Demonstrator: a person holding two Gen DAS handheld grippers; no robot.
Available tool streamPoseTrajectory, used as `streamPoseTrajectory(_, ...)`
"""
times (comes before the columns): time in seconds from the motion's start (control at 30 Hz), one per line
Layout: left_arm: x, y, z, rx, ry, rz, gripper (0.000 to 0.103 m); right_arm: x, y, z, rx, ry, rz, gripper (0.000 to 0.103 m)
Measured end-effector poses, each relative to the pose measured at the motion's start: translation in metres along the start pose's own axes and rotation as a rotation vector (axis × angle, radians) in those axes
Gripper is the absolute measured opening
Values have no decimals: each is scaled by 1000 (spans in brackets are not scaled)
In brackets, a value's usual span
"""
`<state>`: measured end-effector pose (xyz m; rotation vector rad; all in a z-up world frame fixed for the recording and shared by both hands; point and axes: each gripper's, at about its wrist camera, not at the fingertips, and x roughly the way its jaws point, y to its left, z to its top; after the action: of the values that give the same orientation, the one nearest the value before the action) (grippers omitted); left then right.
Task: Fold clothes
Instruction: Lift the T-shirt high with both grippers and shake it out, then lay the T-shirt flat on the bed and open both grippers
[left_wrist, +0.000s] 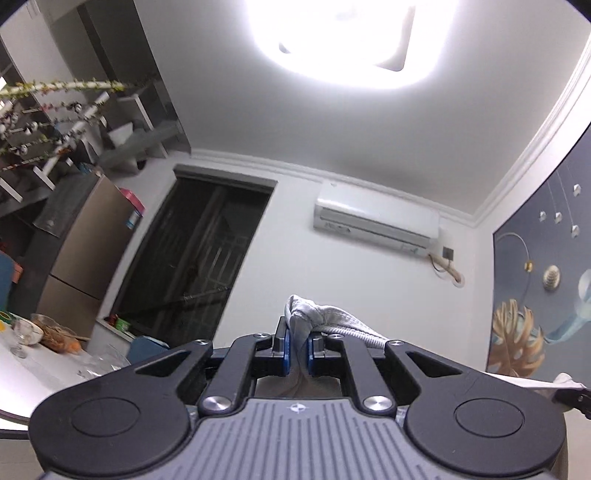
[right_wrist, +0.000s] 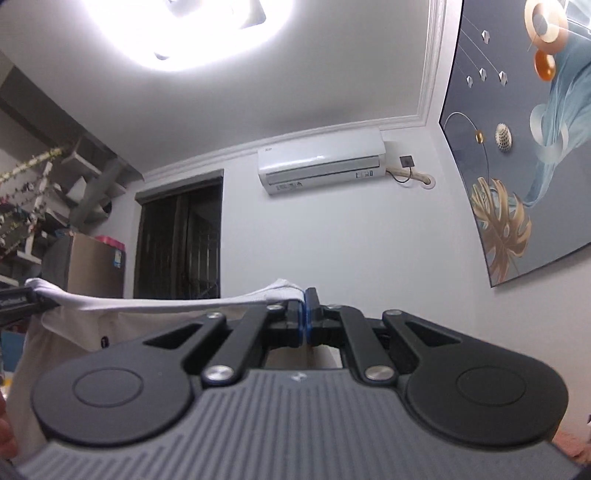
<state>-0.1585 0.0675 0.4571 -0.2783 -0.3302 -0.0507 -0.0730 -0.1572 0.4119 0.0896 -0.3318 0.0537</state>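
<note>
A white garment (left_wrist: 317, 314) with a ribbed hem is held up in the air, well above the table. My left gripper (left_wrist: 297, 341) is shut on a bunched corner of it, and cloth pokes out above the blue pads. My right gripper (right_wrist: 306, 314) is shut on another corner of the white garment (right_wrist: 166, 301). The ribbed edge stretches taut from there to the left gripper (right_wrist: 22, 299) at the left edge of the right wrist view. The rest of the cloth hangs below that edge. In the left wrist view the right gripper (left_wrist: 574, 397) shows at the far right. Both grippers point slightly upward at the far wall.
An air conditioner (right_wrist: 319, 162) hangs on the far wall beside a dark doorway (left_wrist: 195, 258). A fridge (left_wrist: 81, 254) and shelves (left_wrist: 48, 147) stand at the left. A white table (left_wrist: 22, 384) at lower left carries glasses (left_wrist: 22, 334) and a bowl. A large mural (right_wrist: 524, 147) covers the right wall.
</note>
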Motion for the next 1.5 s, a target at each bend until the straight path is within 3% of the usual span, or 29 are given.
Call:
streamPoseTrajectory(0.07, 17, -4, -13, 20, 41, -4, 9, 13, -5, -11, -13, 44, -22, 4)
streamPoseTrajectory(0.17, 63, 1, -63, 43, 110, 11, 9, 40, -15, -51, -12, 118, -40, 4)
streamPoseTrajectory(0.33, 175, 34, -187, 80, 241, 63, 9, 109, -38, -143, -16, 266, -77, 4)
streamPoseTrajectory(0.57, 336, 80, -394, 142, 428, 124, 10, 263, -78, -318, -10, 488, -149, 4)
streamPoseTrajectory(0.77, 461, 121, -612, 233, 591, 148, 12, 383, -123, -518, 0, 673, -196, 4)
streamPoseTrajectory(0.9, 508, 156, -748, 236, 757, 170, 12, 418, -141, -646, -7, 804, -195, 4)
streamPoseTrajectory(1.03, 528, 180, -830, 216, 860, 175, 18, 424, -157, -715, 48, 879, -185, 4)
streamPoseTrajectory(1.13, 540, 201, -844, 191, 910, 165, 34, 425, -164, -717, 103, 922, -166, 7)
streamPoseTrajectory(1.17, 540, 208, -836, 176, 913, 161, 48, 425, -167, -718, 122, 937, -159, 11)
streamPoseTrajectory(1.2, 535, 210, -825, 162, 916, 154, 59, 425, -169, -719, 140, 951, -153, 27)
streamPoseTrajectory(1.27, 525, 213, -801, 139, 922, 136, 72, 422, -170, -715, 160, 971, -142, 47)
streamPoseTrajectory(1.37, 500, 213, -754, 135, 934, 100, 76, 401, -163, -688, 181, 958, -120, 48)
streamPoseTrajectory(1.5, 437, 200, -681, 152, 916, 58, 83, 352, -155, -639, 219, 928, -113, 48)
